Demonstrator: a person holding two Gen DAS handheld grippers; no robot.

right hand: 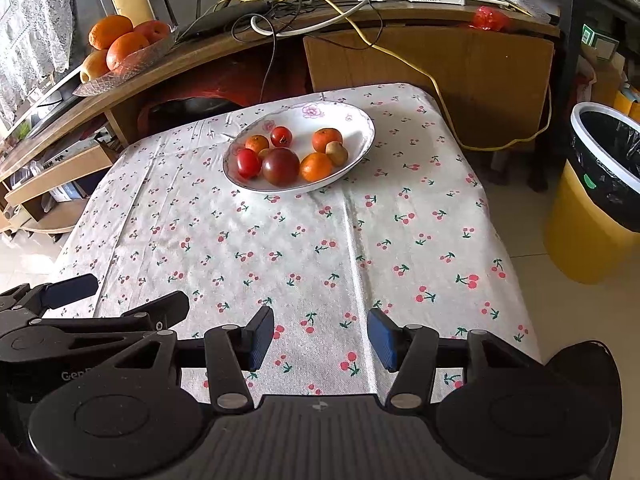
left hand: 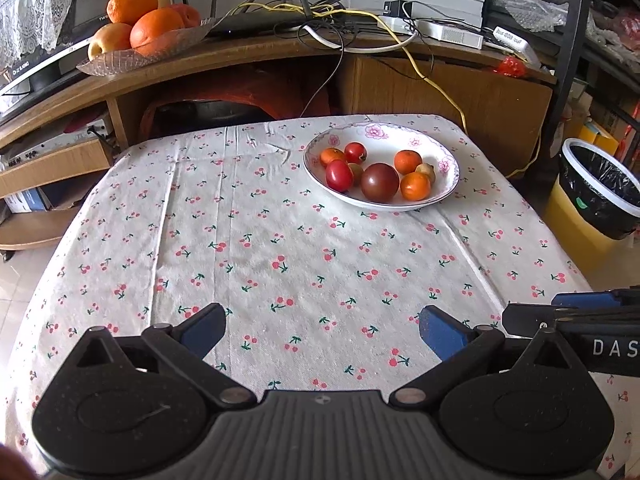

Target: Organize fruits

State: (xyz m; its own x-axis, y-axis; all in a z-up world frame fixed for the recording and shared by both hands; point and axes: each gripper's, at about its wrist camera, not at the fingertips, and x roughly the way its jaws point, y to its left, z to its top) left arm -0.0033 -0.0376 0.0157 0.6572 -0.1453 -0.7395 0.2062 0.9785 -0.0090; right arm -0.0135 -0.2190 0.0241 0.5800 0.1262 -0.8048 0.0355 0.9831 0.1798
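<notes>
A white flowered bowl (left hand: pixel 440 152) (right hand: pixel 352 120) sits at the far side of the cherry-print tablecloth (left hand: pixel 260 248) (right hand: pixel 280 240). It holds several small fruits: a dark tomato (left hand: pixel 380 182) (right hand: pixel 281 166), red tomatoes (left hand: pixel 339 175) (right hand: pixel 248 163), small oranges (left hand: pixel 415 186) (right hand: pixel 316 167). My left gripper (left hand: pixel 322 330) hovers open over the near cloth, nothing between its blue pads. My right gripper (right hand: pixel 320 338) is also open and empty, close beside the left one; each shows at the edge of the other's view.
A wooden desk (left hand: pixel 248 56) behind the table carries a glass dish of big oranges (left hand: pixel 156 32) (right hand: pixel 126 46), a router and tangled cables (left hand: pixel 320 20). A yellow bin with a black liner (left hand: pixel 592 196) (right hand: pixel 596 192) stands on the floor at the right.
</notes>
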